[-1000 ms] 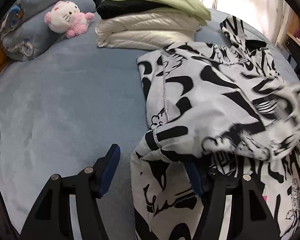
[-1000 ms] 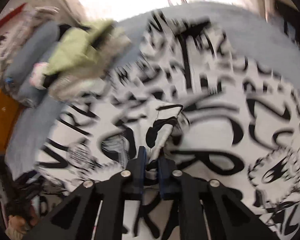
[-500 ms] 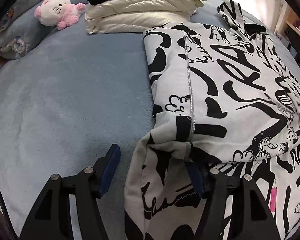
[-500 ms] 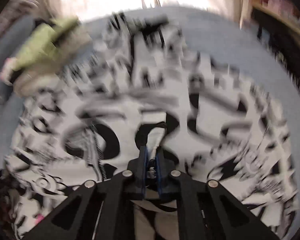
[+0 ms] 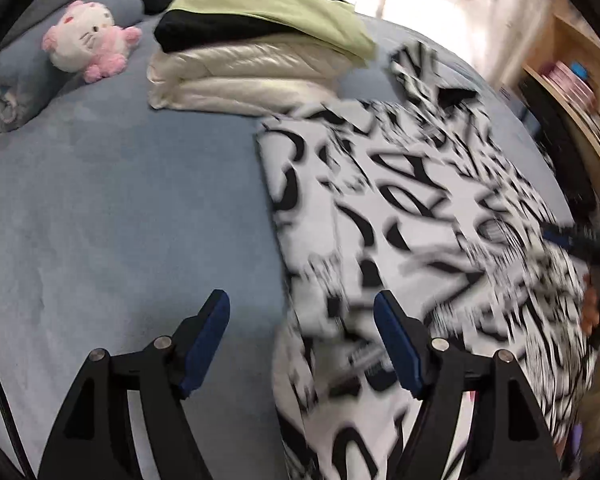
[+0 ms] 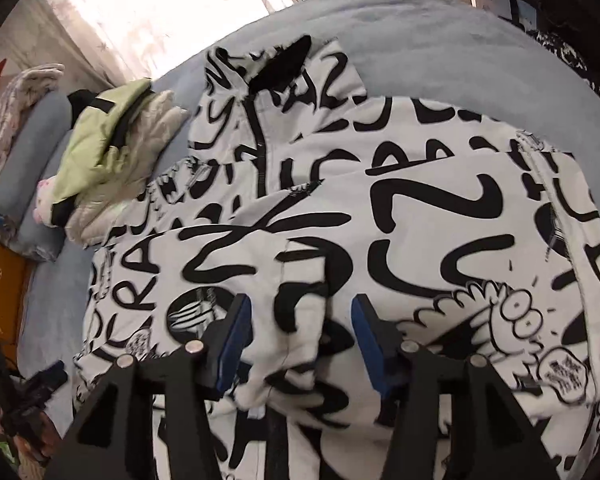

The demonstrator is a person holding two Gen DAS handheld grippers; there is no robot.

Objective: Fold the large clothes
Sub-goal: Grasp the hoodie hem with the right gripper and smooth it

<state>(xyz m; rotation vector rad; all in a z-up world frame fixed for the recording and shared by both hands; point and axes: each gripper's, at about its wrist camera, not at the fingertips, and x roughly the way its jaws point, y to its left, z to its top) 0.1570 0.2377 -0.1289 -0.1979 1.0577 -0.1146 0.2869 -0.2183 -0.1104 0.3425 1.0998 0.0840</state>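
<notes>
A large white jacket with black graffiti print (image 6: 400,216) lies spread on the blue bed, both sleeves folded in over its body; its collar points to the far side. It also shows in the left wrist view (image 5: 400,216), blurred. My left gripper (image 5: 302,340) is open and empty above the jacket's left edge near the hem. My right gripper (image 6: 298,340) is open and empty just above the folded sleeve at the jacket's middle. The right gripper also appears at the right edge of the left wrist view (image 5: 580,240).
A stack of folded clothes, green on black on cream (image 5: 260,44), sits at the far side of the blue bed (image 5: 120,208). A pink and white plush cat (image 5: 88,44) lies by grey pillows. A wooden shelf (image 5: 572,92) stands at the right.
My right gripper opened and let go of the sleeve it carried over the jacket. My left gripper stayed open and lifted back from the jacket's edge.
</notes>
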